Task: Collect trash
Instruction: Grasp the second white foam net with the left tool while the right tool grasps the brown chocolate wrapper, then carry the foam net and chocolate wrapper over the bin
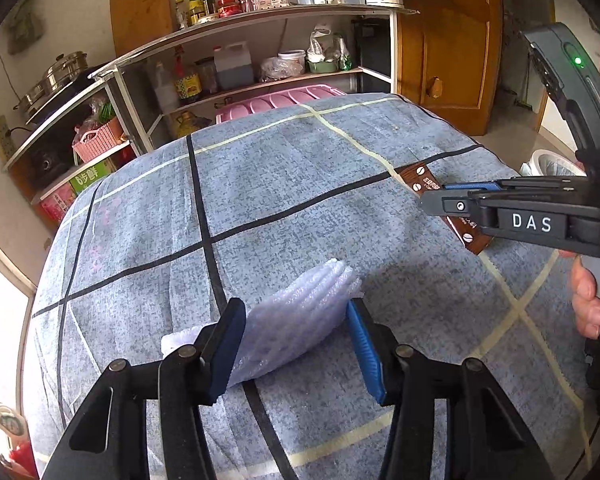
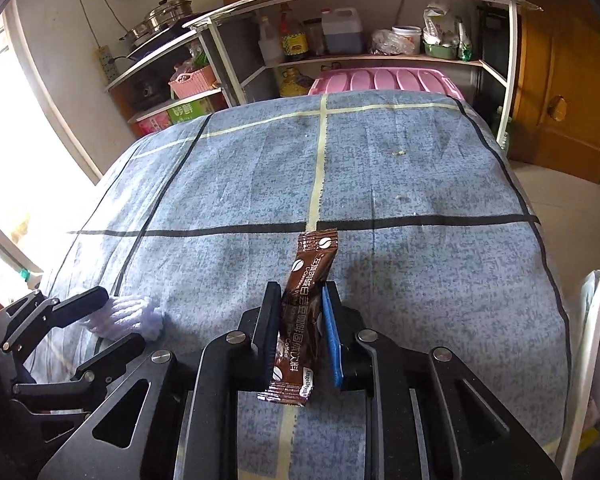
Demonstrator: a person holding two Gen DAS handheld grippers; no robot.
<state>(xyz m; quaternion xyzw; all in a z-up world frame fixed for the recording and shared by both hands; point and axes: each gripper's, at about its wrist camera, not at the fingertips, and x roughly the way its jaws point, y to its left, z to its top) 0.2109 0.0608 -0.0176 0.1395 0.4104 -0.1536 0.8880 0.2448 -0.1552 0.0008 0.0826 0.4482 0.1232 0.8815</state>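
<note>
A folded white foam sheet (image 1: 296,320) lies on the blue-grey checked tablecloth (image 1: 300,184). My left gripper (image 1: 294,308) has its pads pressed against both of the sheet's sides; in the right wrist view the left gripper (image 2: 122,316) pinches the foam sheet (image 2: 132,316) at the lower left. A brown coffee sachet (image 2: 304,312) stands nearly upright between the pads of my right gripper (image 2: 302,288), which is shut on it just above the cloth. In the left wrist view the right gripper (image 1: 432,200) comes in from the right, with the sachet (image 1: 418,178) sticking out beyond its fingers.
Kitchen shelves (image 2: 360,56) with bottles and jars stand behind the table, and a pink plastic lid (image 2: 384,80) sits at its far edge. A wooden door (image 1: 448,40) is at the back right. A white bin (image 1: 548,162) stands on the floor to the right. A person's hand (image 1: 588,300) holds the right gripper's handle.
</note>
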